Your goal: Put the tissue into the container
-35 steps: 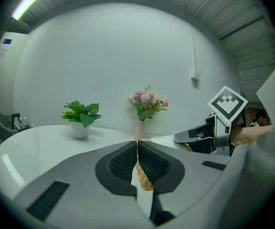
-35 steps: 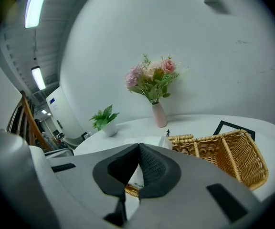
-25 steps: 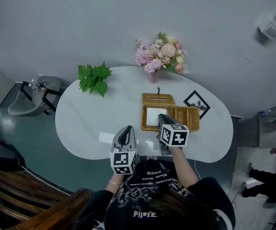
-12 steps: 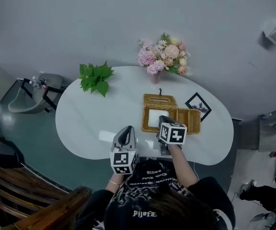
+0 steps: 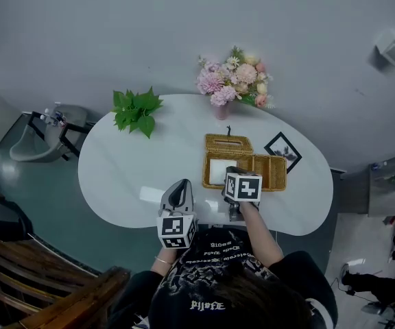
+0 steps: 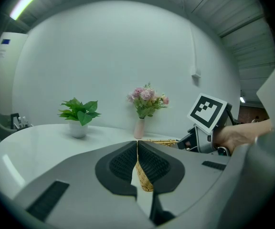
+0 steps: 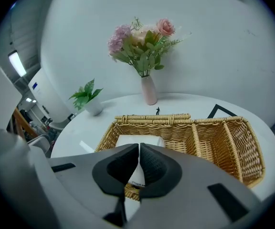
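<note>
A white tissue pack [image 5: 218, 171] [image 7: 149, 141] lies flat in the left compartment of the wicker basket [image 5: 271, 181] [image 7: 233, 142]. My right gripper [image 5: 230, 173] [image 7: 139, 147] hovers over the basket's near rim, pointing at the pack. Its tips still meet, its jaws are just starting to open, and nothing is between them. My left gripper [image 5: 180, 186] [image 6: 137, 143] is at the table's near edge, left of the basket, shut and empty.
A lidded wicker box [image 5: 228, 142] stands behind the basket. A vase of pink flowers [image 5: 230, 86], a potted green plant [image 5: 136, 110] and a black picture frame [image 5: 281, 148] sit toward the table's far side. A grey chair [image 5: 40, 139] stands at the left.
My right gripper has shifted slightly left and back toward me above the basket. The tissue pack stays in the basket and my left gripper has not moved.
</note>
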